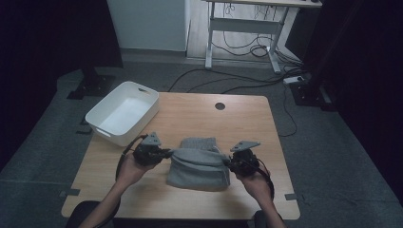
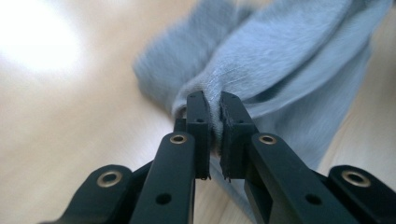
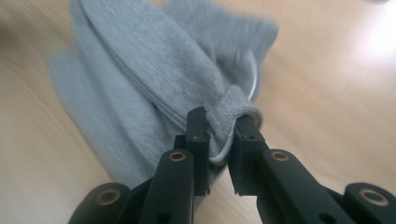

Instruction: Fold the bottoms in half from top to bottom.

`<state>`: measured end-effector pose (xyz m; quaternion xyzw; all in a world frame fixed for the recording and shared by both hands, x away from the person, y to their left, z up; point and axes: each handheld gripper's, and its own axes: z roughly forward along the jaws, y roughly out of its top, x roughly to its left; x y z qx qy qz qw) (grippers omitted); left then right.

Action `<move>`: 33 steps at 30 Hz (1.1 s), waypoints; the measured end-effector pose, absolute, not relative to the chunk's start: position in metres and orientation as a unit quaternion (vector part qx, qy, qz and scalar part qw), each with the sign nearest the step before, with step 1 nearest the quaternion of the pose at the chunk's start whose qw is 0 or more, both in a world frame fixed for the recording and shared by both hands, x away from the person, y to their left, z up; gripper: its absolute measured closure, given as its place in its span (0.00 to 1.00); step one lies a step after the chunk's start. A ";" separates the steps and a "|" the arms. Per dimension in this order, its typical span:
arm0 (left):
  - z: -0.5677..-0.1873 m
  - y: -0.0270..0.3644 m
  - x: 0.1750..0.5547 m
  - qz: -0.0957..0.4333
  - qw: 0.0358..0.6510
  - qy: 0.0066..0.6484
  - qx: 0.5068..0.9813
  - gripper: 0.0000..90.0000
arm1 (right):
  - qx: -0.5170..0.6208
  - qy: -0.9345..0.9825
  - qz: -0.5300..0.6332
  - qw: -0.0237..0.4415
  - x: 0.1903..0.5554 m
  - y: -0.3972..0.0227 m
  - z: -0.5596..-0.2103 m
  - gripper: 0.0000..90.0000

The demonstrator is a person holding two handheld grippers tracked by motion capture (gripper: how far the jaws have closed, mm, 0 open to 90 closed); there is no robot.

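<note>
Two grippers pinch one grey garment (image 1: pixel 199 164) near table's (image 1: pixel 247 118) front edge, mid-width. White bin (image 1: pixel 122 113) at far left corner. Left gripper (image 1: pixel 161 153) fingers (image 2: pixel 198 126) clenched on garment's left end. Right gripper (image 1: pixel 233 163) fingers (image 3: pixel 198 135) clenched on bunched right end.

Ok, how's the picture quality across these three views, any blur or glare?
High view: dim, dark surroundings, yet the grey cloth and white bin read clearly. Left gripper view: glare washes out the table, cloth soft beyond the jaws. Right gripper view: cloth edges blurred, glare top right.
</note>
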<state>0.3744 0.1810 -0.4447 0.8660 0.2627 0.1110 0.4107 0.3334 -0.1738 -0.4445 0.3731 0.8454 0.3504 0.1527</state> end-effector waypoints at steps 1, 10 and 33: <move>-0.434 0.182 0.377 0.116 0.417 0.261 0.863 0.93 | 0.367 0.845 0.356 0.158 0.334 -0.174 -0.432 0.89; -0.452 0.168 0.461 0.096 0.386 0.324 0.859 0.91 | 0.411 0.834 0.342 0.135 0.414 -0.168 -0.433 0.88; -0.489 0.176 0.406 0.127 0.399 0.353 0.837 0.19 | 0.416 0.817 0.373 0.143 0.422 -0.190 -0.441 0.47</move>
